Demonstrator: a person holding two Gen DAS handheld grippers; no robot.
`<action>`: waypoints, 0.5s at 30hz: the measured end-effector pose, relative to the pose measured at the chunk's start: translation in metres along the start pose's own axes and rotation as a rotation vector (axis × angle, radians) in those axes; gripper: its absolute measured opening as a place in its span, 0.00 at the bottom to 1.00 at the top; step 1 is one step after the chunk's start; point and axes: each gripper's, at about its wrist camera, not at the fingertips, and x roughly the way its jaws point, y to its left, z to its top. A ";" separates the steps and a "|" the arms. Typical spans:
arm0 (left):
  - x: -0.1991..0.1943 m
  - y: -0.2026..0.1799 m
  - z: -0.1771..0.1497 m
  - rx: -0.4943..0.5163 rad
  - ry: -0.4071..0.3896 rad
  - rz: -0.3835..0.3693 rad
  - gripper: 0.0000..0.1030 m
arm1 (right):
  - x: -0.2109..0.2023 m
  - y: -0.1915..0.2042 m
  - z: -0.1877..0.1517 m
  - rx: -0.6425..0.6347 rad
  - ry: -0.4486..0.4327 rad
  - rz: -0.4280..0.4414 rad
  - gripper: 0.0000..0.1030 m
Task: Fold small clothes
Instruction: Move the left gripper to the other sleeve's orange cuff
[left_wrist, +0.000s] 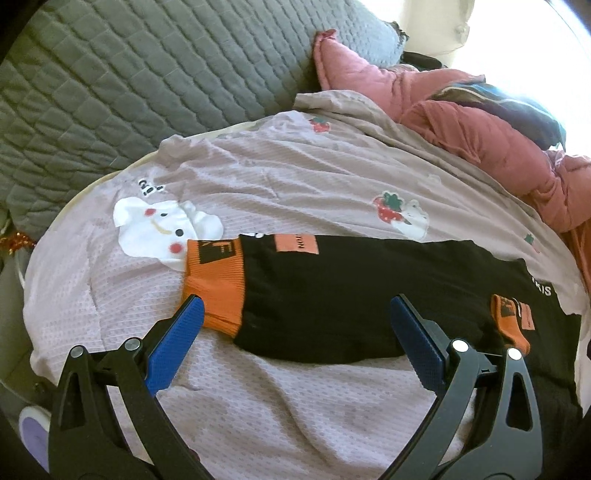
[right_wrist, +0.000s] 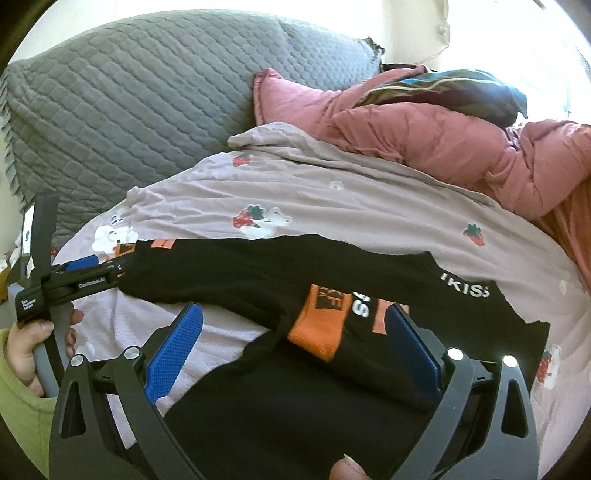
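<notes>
A black top (left_wrist: 351, 288) with orange cuffs lies flat on a lilac printed sheet (left_wrist: 258, 177). One sleeve stretches left and ends in an orange cuff (left_wrist: 214, 280). My left gripper (left_wrist: 295, 301) is open, its jaws spread wide over this sleeve, the left pad beside the cuff's near edge. The other orange cuff (right_wrist: 321, 325) is folded across the black top (right_wrist: 258, 273) near white lettering. My right gripper (right_wrist: 295, 310) is open above that cuff. The left gripper (right_wrist: 99, 267) also shows at the far cuff (right_wrist: 123, 249), held by a hand (right_wrist: 26, 350).
A grey quilted cushion (left_wrist: 129, 74) backs the sheet on the far side. A pink padded jacket (right_wrist: 443, 147) with a dark multicoloured cloth (right_wrist: 443, 88) on it lies at the back right. A green sleeve (right_wrist: 18, 413) is at the lower left.
</notes>
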 end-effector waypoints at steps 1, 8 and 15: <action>0.001 0.002 0.000 -0.007 0.002 0.000 0.91 | 0.002 0.003 0.001 -0.006 0.002 0.002 0.95; 0.013 0.024 0.000 -0.087 0.016 0.034 0.91 | 0.016 0.023 0.005 -0.057 0.004 0.027 0.95; 0.026 0.034 -0.002 -0.133 0.029 0.036 0.89 | 0.035 0.036 0.002 -0.074 0.025 0.052 0.95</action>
